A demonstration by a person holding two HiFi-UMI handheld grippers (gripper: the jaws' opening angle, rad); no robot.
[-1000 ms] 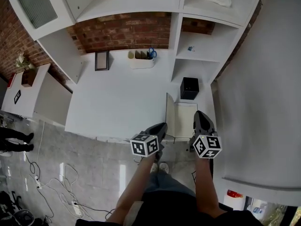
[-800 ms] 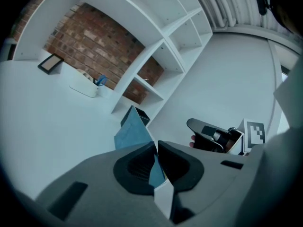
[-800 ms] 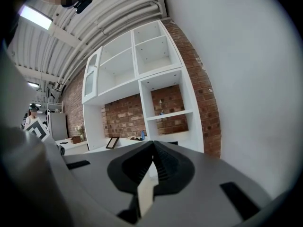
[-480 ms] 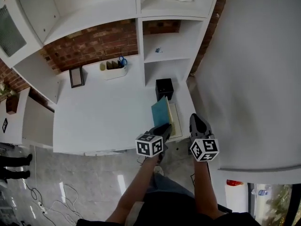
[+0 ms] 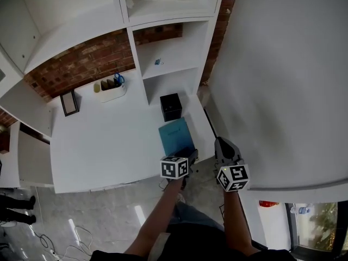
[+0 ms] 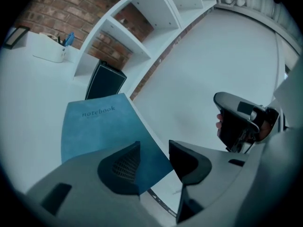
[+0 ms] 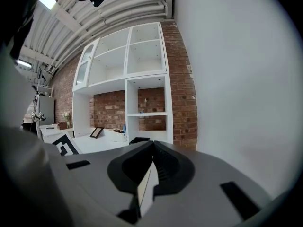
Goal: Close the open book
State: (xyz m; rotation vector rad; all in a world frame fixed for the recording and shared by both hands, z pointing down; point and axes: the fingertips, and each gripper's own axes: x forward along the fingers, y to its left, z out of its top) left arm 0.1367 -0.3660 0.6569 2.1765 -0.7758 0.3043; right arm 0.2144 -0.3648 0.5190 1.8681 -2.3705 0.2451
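Lying closed, cover up: notebook on desk, just before black box. Closing looks done. Left gripper jaws just opening, apart, empty; right gripper pinched together, holding nothing; retreat left.

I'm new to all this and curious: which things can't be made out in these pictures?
- Right gripper view: the notebook, hidden behind the right tongs' own body.
- Same view: the pale sliver under their shut tips, unidentifiable.
- Head view: the blue speck on the shelf, too small to name.
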